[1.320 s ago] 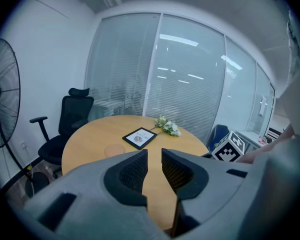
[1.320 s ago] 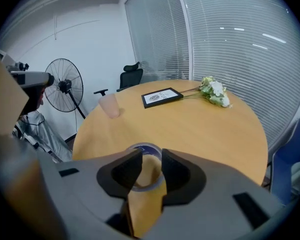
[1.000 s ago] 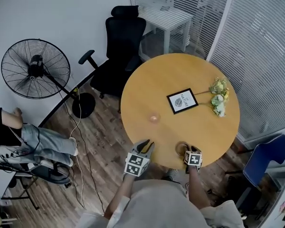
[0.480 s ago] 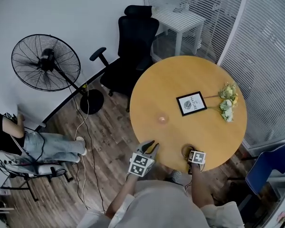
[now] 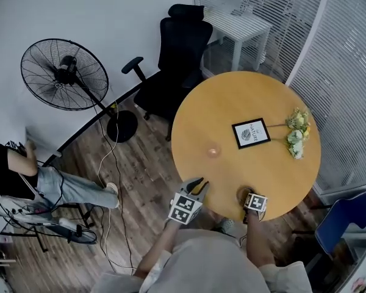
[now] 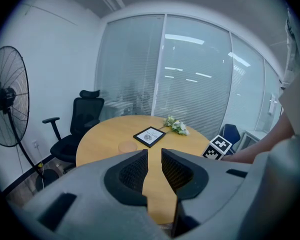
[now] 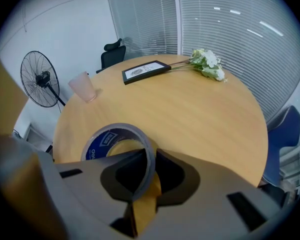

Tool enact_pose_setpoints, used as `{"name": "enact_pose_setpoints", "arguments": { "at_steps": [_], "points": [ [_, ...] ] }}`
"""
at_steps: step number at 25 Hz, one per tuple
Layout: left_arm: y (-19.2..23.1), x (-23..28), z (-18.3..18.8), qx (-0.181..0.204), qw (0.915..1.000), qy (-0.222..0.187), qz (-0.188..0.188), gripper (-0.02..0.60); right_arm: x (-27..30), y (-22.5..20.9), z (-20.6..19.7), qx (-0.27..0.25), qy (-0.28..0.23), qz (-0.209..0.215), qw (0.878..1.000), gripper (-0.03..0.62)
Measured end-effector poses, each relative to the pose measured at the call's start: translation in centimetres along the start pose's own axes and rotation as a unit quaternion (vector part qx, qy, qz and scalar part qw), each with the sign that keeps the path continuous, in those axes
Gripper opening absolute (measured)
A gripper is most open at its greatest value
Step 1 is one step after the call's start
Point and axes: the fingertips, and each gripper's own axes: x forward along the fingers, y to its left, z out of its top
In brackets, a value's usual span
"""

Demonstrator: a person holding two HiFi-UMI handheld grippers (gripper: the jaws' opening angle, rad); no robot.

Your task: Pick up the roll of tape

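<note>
The roll of tape (image 7: 108, 130), grey with a blue inner label, lies flat on the round wooden table (image 5: 250, 96) near its front edge. In the head view the roll of tape (image 5: 242, 193) peeks out just ahead of my right gripper (image 5: 247, 196). My right gripper (image 7: 151, 159) points steeply down with one finger inside the ring and one outside. Its jaws are closing and the pads pinch the near wall of the roll. My left gripper (image 5: 198, 184) hovers at the table's front-left edge. Seen in its own view, the left gripper (image 6: 154, 160) is open by a narrow gap and holds nothing.
On the table are a framed picture (image 5: 251, 133), a small flower bunch (image 5: 296, 133) and a pale pink cup (image 5: 213, 152). Behind stand a black office chair (image 5: 183, 47), a floor fan (image 5: 64, 74) and a white side table (image 5: 241, 23). A person (image 5: 24, 176) sits at left.
The head view has swung, so the table and room sit further right and up in the picture. Both grippers stay at the table's front edge, the right one over the tape.
</note>
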Motion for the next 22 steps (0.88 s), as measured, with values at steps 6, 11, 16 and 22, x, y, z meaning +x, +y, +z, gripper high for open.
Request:
{"name": "enact_pose_setpoints", "arguments": {
  "at_steps": [6, 11, 16, 22],
  "points": [
    [-0.4, 0.4, -0.7, -0.001, 1.0000, 0.007, -0.005, 0.081, -0.6, 0.3, 1.9, 0.004, -0.029, 0.010, 1.000, 0.049],
    [-0.7, 0.6, -0.5, 0.000, 0.9999, 0.007, -0.010, 0.081, -1.4, 0.8, 3.0, 0.002, -0.046, 0.018, 0.999, 0.049],
    [-0.7, 0.7, -0.4, 0.003, 0.9998, 0.009, -0.016, 0.081, -2.7, 2.3, 4.8, -0.014, -0.069, 0.032, 0.997, 0.049],
    [-1.3, 1.2, 0.0, 0.005, 0.9997, 0.003, -0.025, 0.081, -5.0, 3.7, 5.7, -0.005, -0.096, 0.057, 0.994, 0.049]
  ]
}}
